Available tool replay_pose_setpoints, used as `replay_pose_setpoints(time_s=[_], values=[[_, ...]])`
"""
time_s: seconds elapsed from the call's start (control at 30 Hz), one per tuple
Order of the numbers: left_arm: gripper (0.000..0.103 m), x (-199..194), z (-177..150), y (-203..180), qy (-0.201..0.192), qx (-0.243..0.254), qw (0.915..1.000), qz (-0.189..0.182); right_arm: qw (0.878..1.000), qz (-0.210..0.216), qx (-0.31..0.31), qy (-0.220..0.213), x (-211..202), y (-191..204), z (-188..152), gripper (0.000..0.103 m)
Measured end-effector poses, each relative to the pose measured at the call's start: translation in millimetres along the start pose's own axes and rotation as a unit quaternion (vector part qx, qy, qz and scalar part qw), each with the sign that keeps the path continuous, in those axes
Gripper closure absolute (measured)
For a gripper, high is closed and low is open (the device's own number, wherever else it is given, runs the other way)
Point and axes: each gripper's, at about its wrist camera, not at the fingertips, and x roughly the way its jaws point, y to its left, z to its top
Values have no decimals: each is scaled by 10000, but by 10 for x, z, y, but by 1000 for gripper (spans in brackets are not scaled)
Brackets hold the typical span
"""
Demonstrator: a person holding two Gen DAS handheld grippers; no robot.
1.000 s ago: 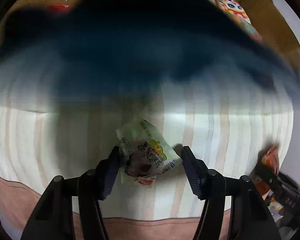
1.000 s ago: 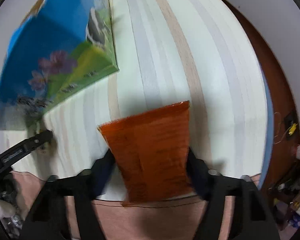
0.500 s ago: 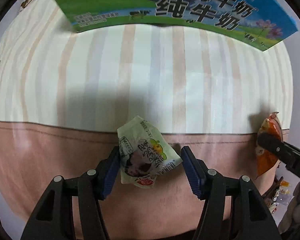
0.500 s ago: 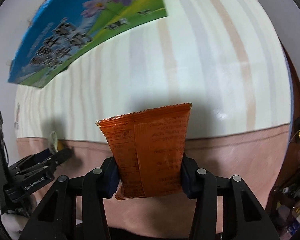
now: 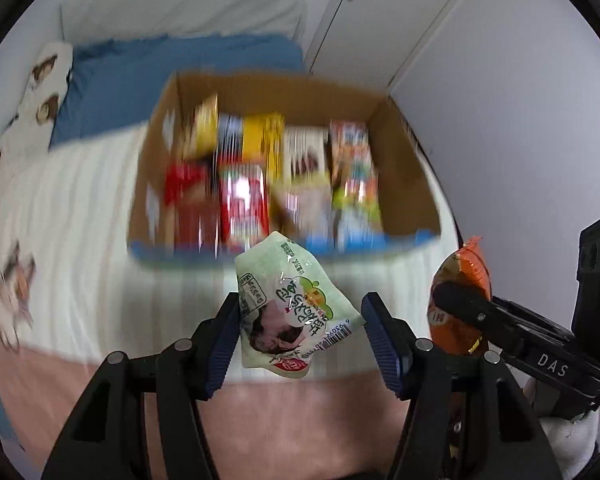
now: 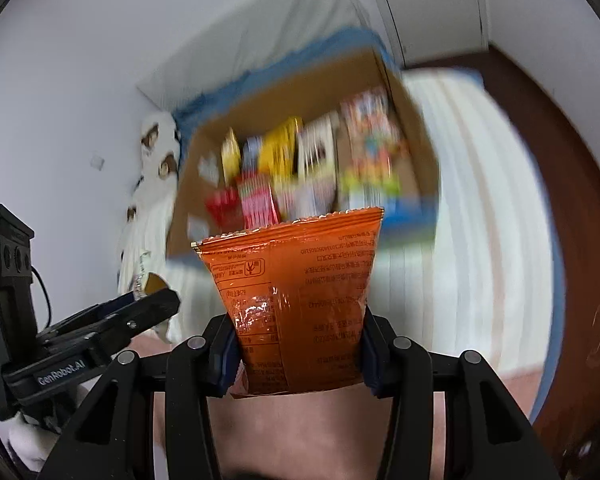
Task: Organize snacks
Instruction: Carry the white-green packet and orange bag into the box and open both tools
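Bed [image 5: 80, 216] below, snack box [image 5: 404, 160] upper centre. Left gripper [image 5: 300, 332] pinching green packet [image 5: 288, 304] loosely, right gripper [image 6: 298, 344] clamping orange bag [image 6: 300, 292]; I fear green slipping mid-swing.

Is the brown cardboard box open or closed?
Open: the brown cardboard box shows no lid on top, and blurred upright snack packets are visible inside from both wrist views.

Striped bedspread [image 5: 80, 240], perhaps a blue pillow [image 5: 172, 68].
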Motion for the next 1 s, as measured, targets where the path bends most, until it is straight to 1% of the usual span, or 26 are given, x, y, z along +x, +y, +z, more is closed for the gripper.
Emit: replay_pose_setpoints(time_s=[0.03, 0.07, 0.13, 0.17, 0.23, 0.3, 0.37, 0.47, 0.53, 0.57, 0.6, 0.63, 0.67, 0.7, 0.73, 0.8, 0.93, 1.0], values=[[44, 8, 219, 38, -64, -6, 10000, 33, 9999, -61, -59, -85, 22, 61, 144, 52], [44, 54, 386, 48, -47, 23, 10000, 84, 9997, -138, -107, -159, 24, 56, 300, 52], [44, 181, 721, 160, 45, -87, 9998, 171, 9990, -327, -200, -216, 109, 57, 560, 52], [44, 268, 815, 209, 156, -84, 9996, 239, 9988, -414, -191, -199, 214, 59, 708, 52], [44, 490, 961, 333, 415, -132, 9984, 348, 9985, -509, -209, -77, 408, 74, 875, 52], [44, 716, 1096, 413, 667, -138, 9966, 460, 9978, -630, -200, 43, 543, -12, 1016, 52], [44, 889, 1174, 488, 814, -183, 9950, 551, 9975, -672, -148, 143, 769, -21, 1087, 52], [42, 1108, 1207, 581, 995, -294, 9922, 695, 9970, -729, -157, 221, 1034, -30, 1199, 52], [42, 1244, 1233, 625, 1122, -301, 9899, 818, 9965, -764, -155, 289, 1171, -44, 1203, 52], [42, 1306, 1230, 651, 1214, -329, 9884, 855, 9961, -780, -151, 375, 1256, -63, 1238, 50], [41, 1362, 1239, 681, 1293, -396, 9870, 871, 9956, -814, -127, 454, 1321, -86, 1257, 46], [38, 1408, 1244, 715, 1336, -478, 9866, 803, 9948, -848, -135, 539, 1374, -92, 1274, 26], [27, 1415, 1242, 727, 1330, -504, 9867, 782, 9937, -929, -160, 608, 1423, -103, 1285, 9], [19, 1423, 1247, 728, 1310, -469, 9868, 825, 9927, -1015, -205, 614, 1436, -107, 1290, 8], [9, 1418, 1246, 723, 1278, -426, 9872, 855, 9919, -1064, -270, 634, 1446, -111, 1293, 8], [8, 1393, 1242, 710, 1219, -368, 9875, 929, 9903, -1169, -318, 685, 1455, -107, 1289, 8], [8, 1341, 1226, 689, 1173, -363, 9880, 932, 9872, -1345, -446, 732, 1445, -119, 1242, 8], [8, 1302, 1210, 669, 1088, -372, 9888, 954, 9862, -1409, -490, 721, 1410, -119, 1214, 8]])
